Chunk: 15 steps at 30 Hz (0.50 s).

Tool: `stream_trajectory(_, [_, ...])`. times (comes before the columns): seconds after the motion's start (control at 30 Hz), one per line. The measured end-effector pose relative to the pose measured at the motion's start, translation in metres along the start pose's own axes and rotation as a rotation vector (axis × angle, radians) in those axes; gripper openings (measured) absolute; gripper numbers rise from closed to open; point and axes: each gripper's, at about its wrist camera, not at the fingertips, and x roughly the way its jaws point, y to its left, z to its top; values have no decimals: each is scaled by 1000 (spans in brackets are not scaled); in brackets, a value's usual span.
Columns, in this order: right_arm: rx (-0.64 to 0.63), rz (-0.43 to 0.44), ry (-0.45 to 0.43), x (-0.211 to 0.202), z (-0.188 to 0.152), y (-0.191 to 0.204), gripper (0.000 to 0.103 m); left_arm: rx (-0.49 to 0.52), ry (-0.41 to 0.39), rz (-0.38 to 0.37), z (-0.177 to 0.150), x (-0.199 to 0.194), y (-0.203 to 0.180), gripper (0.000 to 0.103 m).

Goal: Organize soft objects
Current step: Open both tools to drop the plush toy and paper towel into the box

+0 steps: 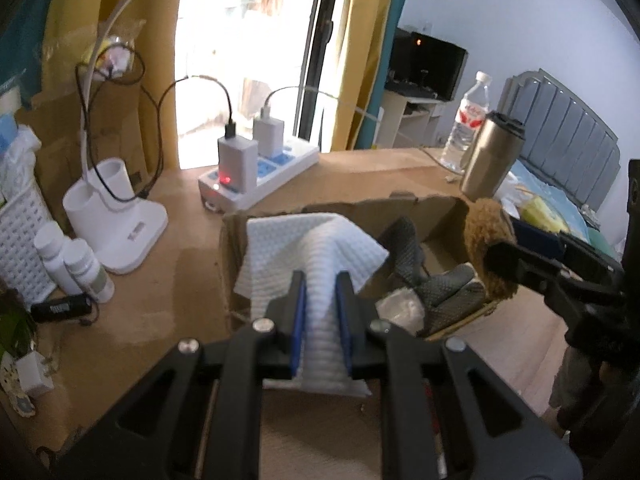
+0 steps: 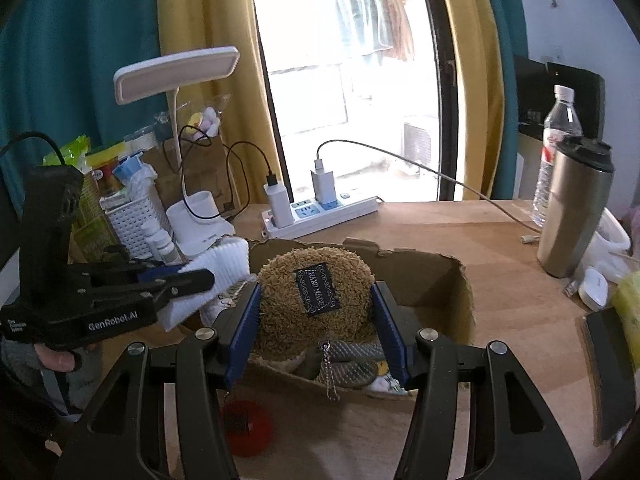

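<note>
Left wrist view: on the wooden bench (image 1: 180, 280) sits a torn open cardboard box (image 1: 436, 210); left tongs (image 1: 321, 300) clench a white ribbed cloth (image 1: 316, 248) over it; right tongs (image 2: 316, 316) grip a brown fuzzy plush toy (image 2: 280, 280) above grey knitted socks (image 1: 444, 288) inside.

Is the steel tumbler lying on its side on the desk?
No, the steel tumbler stands upright on the desk, beside the water bottle.

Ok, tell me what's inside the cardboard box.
Inside the cardboard box lie grey knitted socks and a clear plastic bag. The white cloth covers its left part.
</note>
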Motion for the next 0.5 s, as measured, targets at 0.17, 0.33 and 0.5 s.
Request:
stream_trajectory(0.17, [-16, 27, 16, 18, 6, 3, 58, -28, -7, -5, -2, 6, 4, 20])
stream_trajectory(0.33, [-29, 49, 31, 36, 11, 7, 58, -48, 8, -2, -3, 14, 8, 23])
stream_trajectory(0.5, [-34, 53, 42, 50, 17, 10, 58, -57, 18, -10, -5, 22, 11, 25])
